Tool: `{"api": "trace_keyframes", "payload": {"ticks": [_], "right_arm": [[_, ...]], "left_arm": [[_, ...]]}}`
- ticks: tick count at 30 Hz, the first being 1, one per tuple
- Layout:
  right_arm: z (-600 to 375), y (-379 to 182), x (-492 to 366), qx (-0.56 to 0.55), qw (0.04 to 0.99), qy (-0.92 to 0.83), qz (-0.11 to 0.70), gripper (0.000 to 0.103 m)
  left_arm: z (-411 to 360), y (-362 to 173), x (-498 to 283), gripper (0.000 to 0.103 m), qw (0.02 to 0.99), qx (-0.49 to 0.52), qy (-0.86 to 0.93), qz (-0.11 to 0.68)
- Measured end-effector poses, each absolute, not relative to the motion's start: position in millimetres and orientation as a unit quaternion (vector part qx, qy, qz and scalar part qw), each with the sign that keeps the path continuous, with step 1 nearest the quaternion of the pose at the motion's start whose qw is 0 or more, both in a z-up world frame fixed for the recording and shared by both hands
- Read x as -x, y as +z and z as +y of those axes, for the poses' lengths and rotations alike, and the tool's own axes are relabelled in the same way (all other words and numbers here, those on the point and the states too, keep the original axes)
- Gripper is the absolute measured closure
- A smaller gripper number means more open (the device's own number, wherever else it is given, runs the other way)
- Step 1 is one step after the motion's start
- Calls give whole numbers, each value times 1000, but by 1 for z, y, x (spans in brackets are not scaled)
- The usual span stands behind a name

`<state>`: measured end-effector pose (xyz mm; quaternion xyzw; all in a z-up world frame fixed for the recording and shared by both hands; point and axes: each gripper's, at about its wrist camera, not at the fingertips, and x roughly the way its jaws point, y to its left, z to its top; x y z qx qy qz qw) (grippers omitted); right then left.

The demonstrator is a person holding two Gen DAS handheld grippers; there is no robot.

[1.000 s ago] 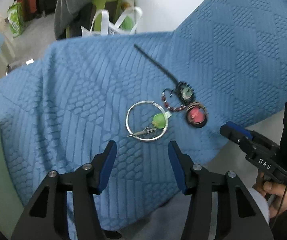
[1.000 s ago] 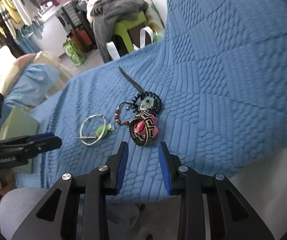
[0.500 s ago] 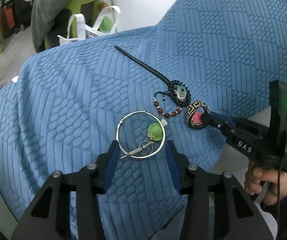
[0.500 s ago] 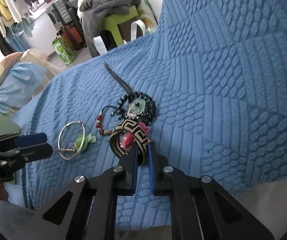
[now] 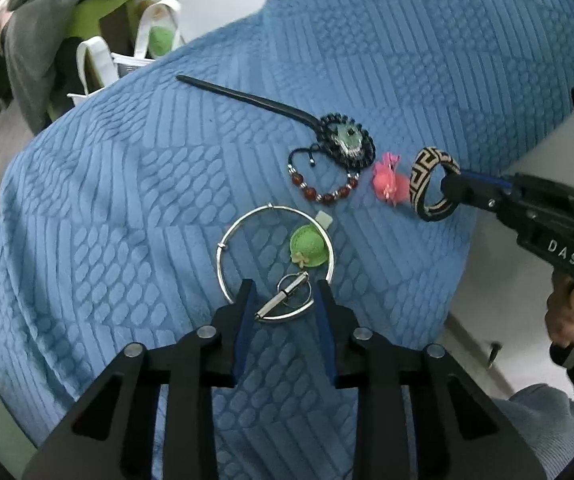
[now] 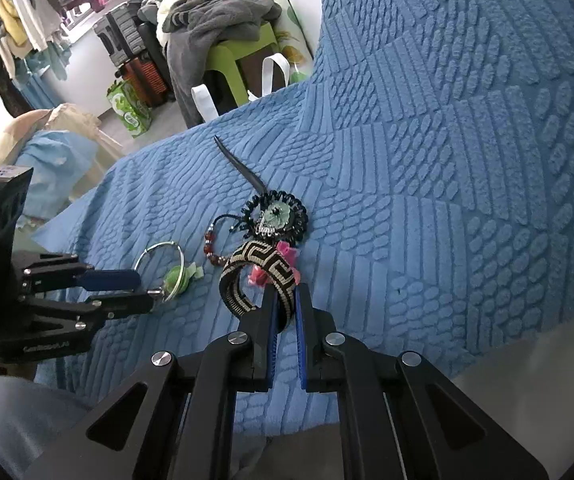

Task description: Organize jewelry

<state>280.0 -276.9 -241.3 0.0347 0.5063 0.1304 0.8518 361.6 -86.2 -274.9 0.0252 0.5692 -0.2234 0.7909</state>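
Jewelry lies on a blue quilted cover point(image 5: 127, 200). My right gripper point(image 6: 285, 296) is shut on a black-and-cream patterned bangle point(image 6: 263, 276), also seen in the left wrist view point(image 5: 427, 184), lifted off a pink flower clip point(image 5: 389, 184). My left gripper point(image 5: 285, 300) is open with its fingers on either side of a silver pin and small ring point(image 5: 287, 296) on a large silver hoop point(image 5: 247, 240). A green hat charm point(image 5: 307, 246), a red bead bracelet point(image 5: 323, 194) and a black hair stick with a beaded disc point(image 5: 347, 140) lie nearby.
The cover's edge drops off at the right point(image 5: 467, 240) to a white surface. Beyond the far edge stand a green stool with grey clothes point(image 6: 223, 40), a white-handled bag point(image 5: 127, 56) and luggage point(image 6: 139, 68).
My right gripper has lifted the patterned bangle to the right, uncovering the pink flower clip. My left gripper has moved forward and narrowed around the silver pin on the hoop.
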Motion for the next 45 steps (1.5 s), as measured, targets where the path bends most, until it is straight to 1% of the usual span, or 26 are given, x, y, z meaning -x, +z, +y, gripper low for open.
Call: {"api": "trace_keyframes", "payload": {"ticks": [3, 6, 13, 15, 19, 33, 37, 45], "right_arm": [[-279, -243, -276, -38, 850, 129, 510, 99], [-280, -243, -271, -39, 848, 129, 512, 99], [-278, -245, -264, -31, 845, 131, 518, 99], [-276, -246, -263, -29, 843, 131, 521, 98], [-272, -247, -261, -28, 842, 134, 521, 98], [-266, -247, -258, -27, 841, 139, 522, 98], [-262, -247, -253, -27, 840, 142, 523, 98], [-250, -236, -240, -21, 842, 154, 517, 98]], "left_arm": [[-85, -275, -362, 77, 787, -30, -221, 575], [-84, -278, -362, 82, 785, -34, -218, 578], [-87, -279, -362, 82, 790, -47, -211, 574], [-91, -277, -358, 91, 793, -59, -198, 573], [-94, -277, -358, 99, 795, -61, -189, 573], [-69, -270, -345, 100, 814, 28, -143, 563], [-54, -265, -336, 100, 818, 82, -126, 555], [-30, -248, -317, 100, 830, 153, -90, 528]]}}
